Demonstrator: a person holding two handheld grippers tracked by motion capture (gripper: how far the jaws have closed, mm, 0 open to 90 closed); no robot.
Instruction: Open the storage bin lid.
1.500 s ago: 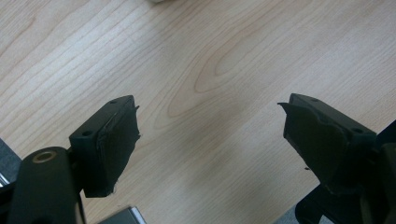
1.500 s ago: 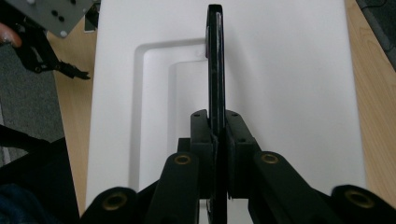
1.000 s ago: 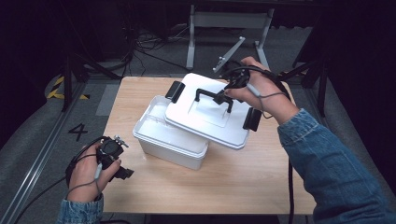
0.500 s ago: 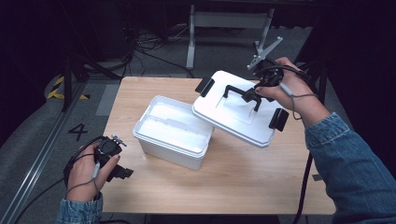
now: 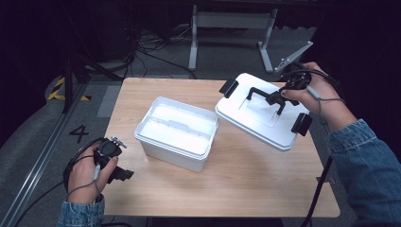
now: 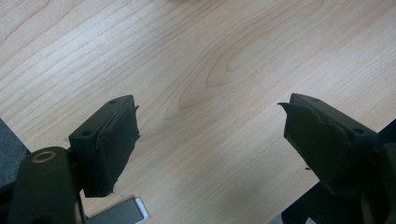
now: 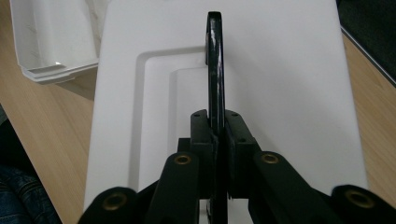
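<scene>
A white box lid (image 5: 257, 116) with black side clips hangs tilted above the right half of the wooden table (image 5: 222, 189). My right gripper (image 5: 280, 96) is shut on the lid's black handle (image 5: 263, 92). In the right gripper view the handle (image 7: 215, 60) runs up between the two pads, with the white lid (image 7: 285, 79) behind it. The white box (image 5: 177, 132) stands uncovered at the table's middle, left of the lid. My left gripper (image 5: 124, 174) rests near the front left corner, jaws wide apart over bare wood (image 6: 205, 84), with nothing between them.
A metal stand (image 5: 231, 21) and cables lie on the dark floor beyond the table. A floor rail and a painted number 4 (image 5: 78, 133) run along the left side. The box's open corner (image 7: 51, 42) lies left of the lid.
My right gripper has carried the lid off the box and rightward, away from it, so the box now stands uncovered. The left gripper has stayed in place.
</scene>
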